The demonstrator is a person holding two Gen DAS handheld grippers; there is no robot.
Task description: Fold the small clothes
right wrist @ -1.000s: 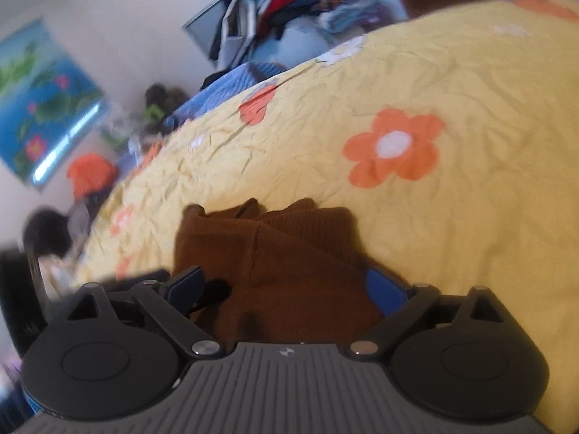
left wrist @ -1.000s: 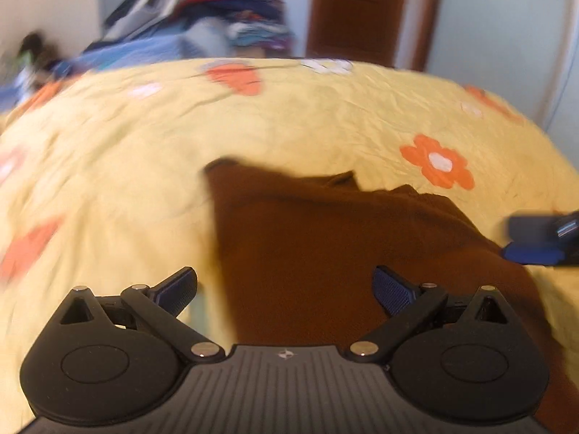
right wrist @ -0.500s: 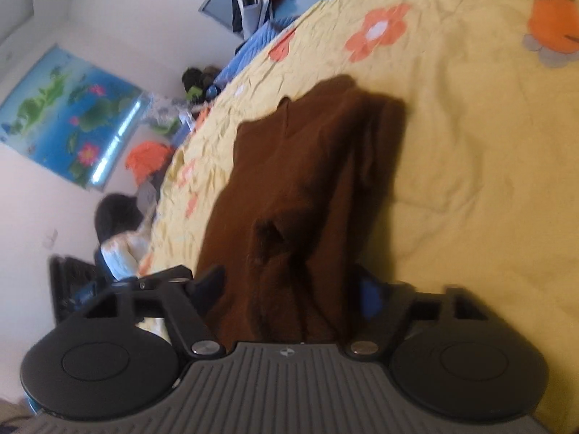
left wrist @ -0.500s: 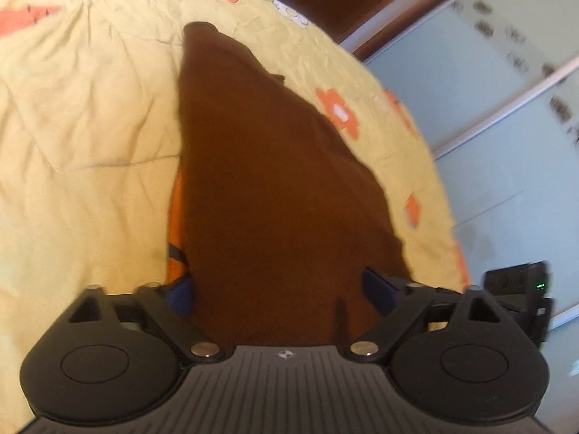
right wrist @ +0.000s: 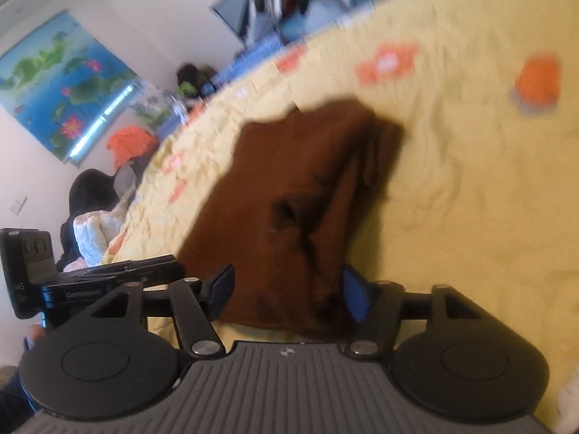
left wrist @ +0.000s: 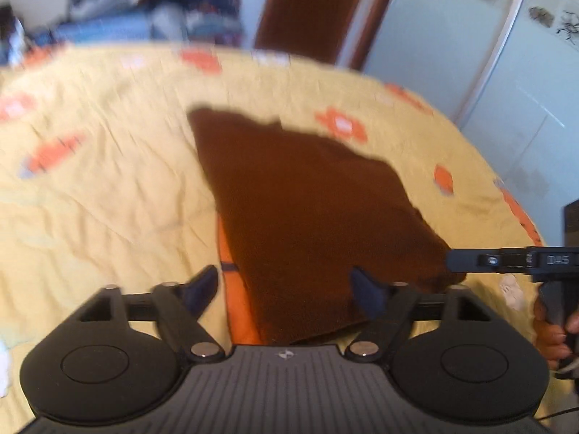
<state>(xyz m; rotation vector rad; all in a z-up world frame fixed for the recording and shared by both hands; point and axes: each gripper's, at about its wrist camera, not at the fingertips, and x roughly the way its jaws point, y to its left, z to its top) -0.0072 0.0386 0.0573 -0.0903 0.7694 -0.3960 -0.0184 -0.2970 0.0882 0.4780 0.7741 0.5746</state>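
Note:
A brown garment (left wrist: 307,209) lies on the yellow flowered bedspread (left wrist: 101,181); it also shows in the right wrist view (right wrist: 300,195), bunched with folds along its right side. My left gripper (left wrist: 286,289) is open, its jaws straddling the garment's near edge. My right gripper (right wrist: 287,289) is open over the garment's near edge. The right gripper also shows side-on in the left wrist view (left wrist: 506,260), at the garment's right corner. An orange strip (left wrist: 235,289) shows beside the garment's near left edge. Both views are blurred.
A pile of clothes (left wrist: 152,11) lies beyond the bed's far edge, with a brown door (left wrist: 307,11) and pale wardrobe panels (left wrist: 470,54) behind. In the right wrist view a lotus picture (right wrist: 61,83) hangs on the wall and dark and orange items (right wrist: 126,144) lie past the bed's left side.
Both views have swung back to a more level look over the bed. The garment now lies flatter and spread out. Both grippers stay open at its near edge.

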